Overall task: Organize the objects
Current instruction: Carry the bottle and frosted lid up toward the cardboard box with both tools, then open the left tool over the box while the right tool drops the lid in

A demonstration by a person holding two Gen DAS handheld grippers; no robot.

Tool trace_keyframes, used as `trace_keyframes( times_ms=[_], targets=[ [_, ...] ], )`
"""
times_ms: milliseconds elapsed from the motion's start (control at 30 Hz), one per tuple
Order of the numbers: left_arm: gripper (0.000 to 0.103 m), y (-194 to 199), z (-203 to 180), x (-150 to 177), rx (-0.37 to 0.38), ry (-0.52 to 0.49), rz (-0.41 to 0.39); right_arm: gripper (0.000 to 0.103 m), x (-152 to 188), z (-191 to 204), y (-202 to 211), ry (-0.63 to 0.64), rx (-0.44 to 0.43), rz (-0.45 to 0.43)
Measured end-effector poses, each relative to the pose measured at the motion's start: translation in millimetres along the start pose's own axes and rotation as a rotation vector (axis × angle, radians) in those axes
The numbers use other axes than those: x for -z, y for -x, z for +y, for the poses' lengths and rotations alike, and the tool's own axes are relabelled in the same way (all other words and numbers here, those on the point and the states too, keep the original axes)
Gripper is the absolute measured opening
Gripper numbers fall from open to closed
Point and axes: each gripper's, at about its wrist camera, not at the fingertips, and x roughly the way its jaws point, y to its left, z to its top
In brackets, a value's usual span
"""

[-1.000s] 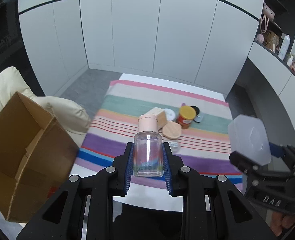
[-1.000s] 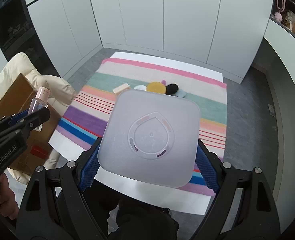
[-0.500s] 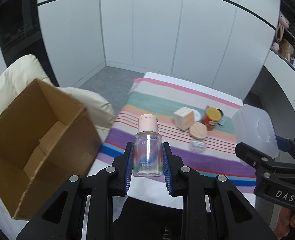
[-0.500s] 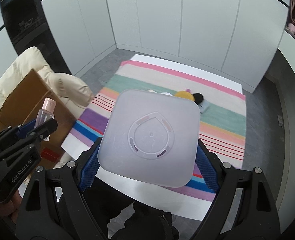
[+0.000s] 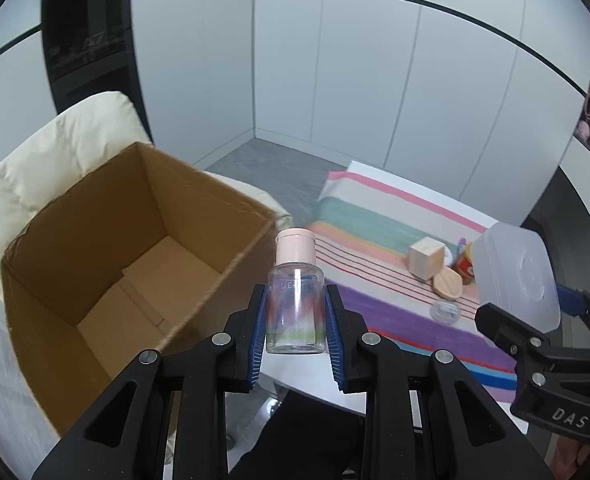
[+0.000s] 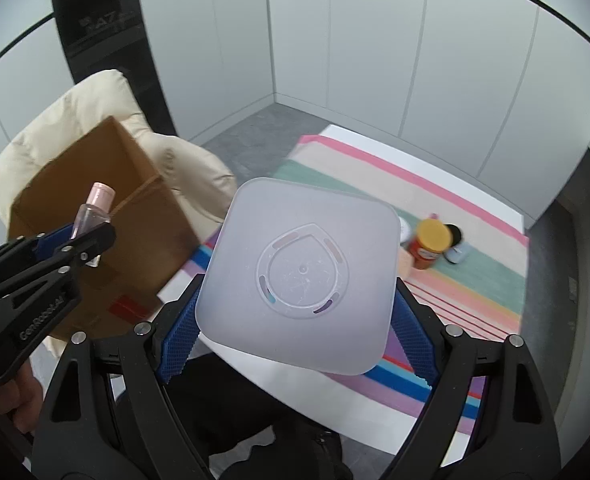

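My left gripper (image 5: pixel 296 322) is shut on a small clear bottle (image 5: pixel 295 312) with a pink cap, held upright just right of the open cardboard box (image 5: pixel 107 264). The same bottle (image 6: pixel 91 216) and left gripper (image 6: pixel 75 240) show in the right wrist view, in front of the box (image 6: pixel 135 216). My right gripper (image 6: pixel 295 320) is shut on a frosted square plastic container (image 6: pixel 303 272), which hides much of the table behind it. That container (image 5: pixel 519 276) also appears at the right of the left wrist view, above the striped cloth.
The box sits on a cream padded chair (image 5: pixel 55 152). A striped cloth (image 5: pixel 375 224) covers the white table (image 6: pixel 335 400). On it lie a wooden cube (image 5: pixel 427 258), a wooden round piece (image 5: pixel 449 284), an orange-lidded jar (image 6: pixel 429 244), a small clear dish (image 5: pixel 445 310) and a dark-capped item (image 6: pixel 457 246).
Both grippers have swung left with their loads. The box has grown larger and moved toward the middle of view, its inside now showing; the table has slid to the right.
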Motion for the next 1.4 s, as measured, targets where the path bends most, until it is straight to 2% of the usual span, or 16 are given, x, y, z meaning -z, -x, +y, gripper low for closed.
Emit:
trace_keyframes(
  times_ms=[67, 200, 733, 1133, 1267, 1333, 1400],
  targets=[
    [0.028, 0.8, 6.5, -0.4, -0.012, 0.009, -0.005, 0.088, -1.1, 6.4, -0.2, 0.003, -0.024, 0.000],
    [0.028, 2.8, 19.7, 0.0, -0.028, 0.027, -0.011, 0.088, -3.0, 25.1, 0.6, 0.065, -0.009, -0.023],
    [0.028, 15.2, 84.3, 4.8, -0.115, 0.110, -0.037, 0.088, -14.0, 82.6, -7.5, 0.141, -0.074, -0.031],
    [0.028, 20.2, 129.6, 14.5, -0.188, 0.167, -0.030, 0.088, -16.4, 122.6, -11.1, 0.181, -0.130, -0.026],
    [0.029, 16.7, 144.6, 17.7, -0.189, 0.180, -0.011, 0.088, -17.7, 137.3, -14.0, 0.193, -0.149, -0.022],
    [0.041, 20.0, 149.1, 20.3, -0.205, 0.185, -0.022, 0.088, -17.7, 144.4, -15.5, 0.201, -0.156, -0.020],
    [0.081, 26.7, 156.6, 22.7, -0.232, 0.202, -0.045, 0.088, -17.7, 152.6, -15.8, 0.211, -0.162, -0.021]
  ],
)
